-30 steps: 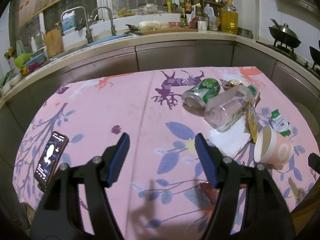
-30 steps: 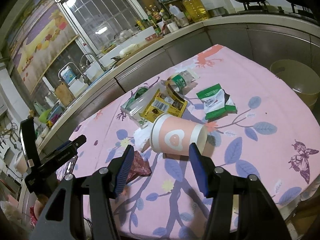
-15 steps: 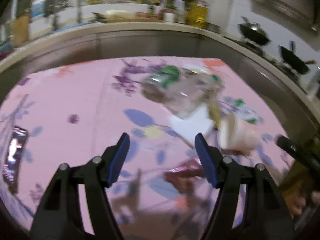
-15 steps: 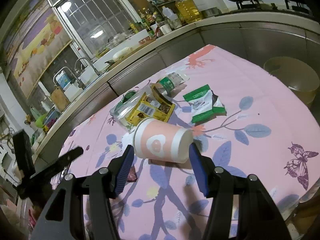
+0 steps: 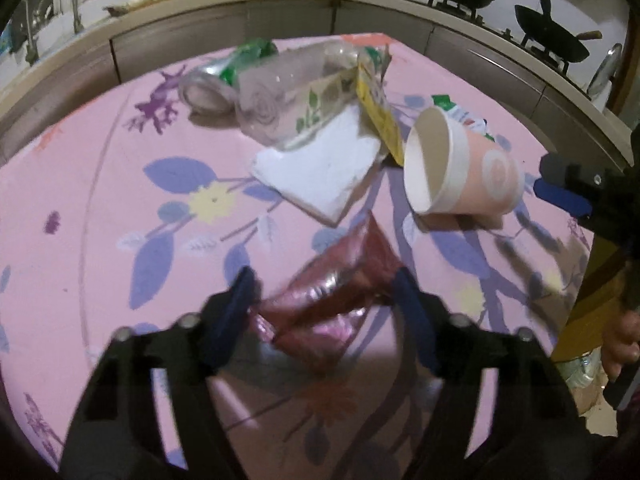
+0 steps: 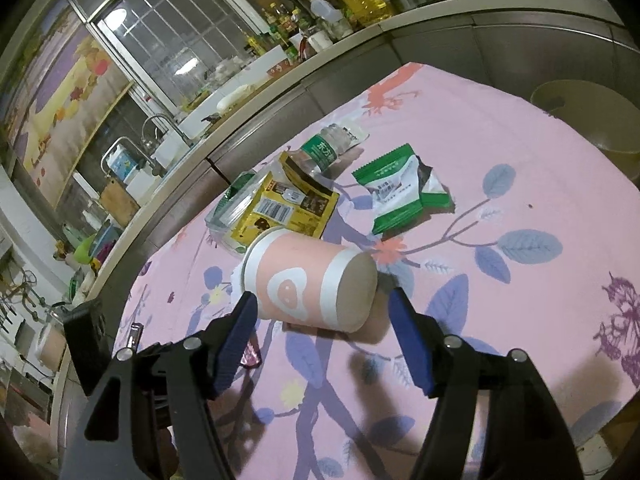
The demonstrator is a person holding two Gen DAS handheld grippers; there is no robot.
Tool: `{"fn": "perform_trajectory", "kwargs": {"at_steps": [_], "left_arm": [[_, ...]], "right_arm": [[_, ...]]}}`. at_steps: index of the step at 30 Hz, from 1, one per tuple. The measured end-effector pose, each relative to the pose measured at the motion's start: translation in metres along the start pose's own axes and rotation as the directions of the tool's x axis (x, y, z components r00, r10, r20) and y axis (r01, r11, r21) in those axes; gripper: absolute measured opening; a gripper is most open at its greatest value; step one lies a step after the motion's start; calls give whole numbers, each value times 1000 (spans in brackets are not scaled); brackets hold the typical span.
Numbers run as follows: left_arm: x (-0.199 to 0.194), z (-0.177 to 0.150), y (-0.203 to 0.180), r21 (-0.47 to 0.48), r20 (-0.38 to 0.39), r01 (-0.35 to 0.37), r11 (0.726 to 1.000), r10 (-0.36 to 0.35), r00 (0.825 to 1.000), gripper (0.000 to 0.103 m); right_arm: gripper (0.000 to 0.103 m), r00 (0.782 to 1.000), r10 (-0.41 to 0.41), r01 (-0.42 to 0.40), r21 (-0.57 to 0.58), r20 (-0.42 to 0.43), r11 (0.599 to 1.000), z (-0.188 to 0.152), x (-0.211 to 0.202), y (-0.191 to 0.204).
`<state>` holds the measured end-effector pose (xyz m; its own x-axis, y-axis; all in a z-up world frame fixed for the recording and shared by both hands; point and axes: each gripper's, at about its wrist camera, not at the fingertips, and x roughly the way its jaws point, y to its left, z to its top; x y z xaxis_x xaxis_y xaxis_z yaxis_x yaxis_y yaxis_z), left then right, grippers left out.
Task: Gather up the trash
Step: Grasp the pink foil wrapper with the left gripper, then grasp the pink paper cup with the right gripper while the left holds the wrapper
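Left wrist view: my left hand-held gripper (image 5: 326,292) is motion-blurred, its jaws spread around a glossy, crinkled maroon wrapper (image 5: 332,300) at 6 o'clock; contact unclear.

Right wrist view: my right hand-held gripper (image 6: 322,320) gapes, empty, before a toppled pink paper cup (image 6: 310,286) on the bench (image 6: 500,152).

1. Red foil wrapper (image 5: 336,292): crumpled, glossy, flat on the cloth, 6 o'clock of the pile.
2. Pink paper cup (image 6: 312,284): on its side, white bands, empty, mouth toward 9 o'clock in left view.
3. White napkin (image 5: 320,168): flat, 12 o'clock of wrapper.
4. Clear bottle (image 5: 292,96), green can (image 5: 236,68): lying down.
5. Yellow pouch (image 6: 284,208), green packet (image 6: 396,196): flat, opened.
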<state>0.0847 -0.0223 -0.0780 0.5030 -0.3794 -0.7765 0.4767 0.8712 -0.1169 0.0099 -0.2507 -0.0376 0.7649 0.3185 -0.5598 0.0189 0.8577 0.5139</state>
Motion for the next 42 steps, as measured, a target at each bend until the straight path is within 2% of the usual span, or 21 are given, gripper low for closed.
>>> {"fn": "perform_trajectory", "kwargs": {"at_steps": [3, 5, 7, 10, 14, 19, 26, 34, 36, 38, 41, 42], "left_arm": [[1, 1, -1, 11, 10, -1, 1000, 1, 1000, 53], [0, 1, -1, 17, 15, 10, 1000, -10, 1000, 33], [-1, 1, -2, 15, 25, 14, 1000, -14, 1000, 21], [-4, 1, 1, 2, 35, 35, 999, -35, 999, 16], [-7, 0, 6, -11, 49, 68, 998, -67, 997, 11], [-19, -3, 14, -29, 71, 98, 995, -96, 993, 10], [-41, -4, 27, -75, 119, 159, 984, -149, 982, 9], [-51, -1, 20, -77, 128, 152, 985, -142, 982, 9], [-52, 0, 18, -73, 129, 148, 986, -138, 982, 9], [-55, 2, 15, -66, 132, 141, 988, -131, 983, 9], [-58, 7, 12, -60, 135, 133, 989, -124, 983, 9], [-58, 8, 11, -59, 135, 129, 990, -120, 984, 9]], "right_arm": [[66, 1000, -21, 21, -46, -2, 999, 7, 8, 9], [68, 999, -33, 31, -70, -20, 997, 9, 17, 14], [71, 998, -55, 53, -65, -27, 996, 10, 24, 17], [74, 996, -83, 83, -29, -17, 996, 10, 32, 22], [81, 993, -119, 119, -32, 4, 992, 7, 40, 35], [83, 987, -163, 163, -35, 10, 986, 7, 47, 42], [85, 988, -153, 153, 9, -28, 988, 7, 55, 35], [87, 985, -172, 172, -16, -24, 985, 5, 67, 36], [82, 986, -169, 168, -47, -12, 985, 4, 66, 37], [63, 989, -147, 146, -53, -9, 988, 4, 64, 36], [52, 992, -123, 123, -55, 2, 991, 4, 58, 32], [45, 993, -118, 118, -58, 6, 991, 4, 56, 32]]}}
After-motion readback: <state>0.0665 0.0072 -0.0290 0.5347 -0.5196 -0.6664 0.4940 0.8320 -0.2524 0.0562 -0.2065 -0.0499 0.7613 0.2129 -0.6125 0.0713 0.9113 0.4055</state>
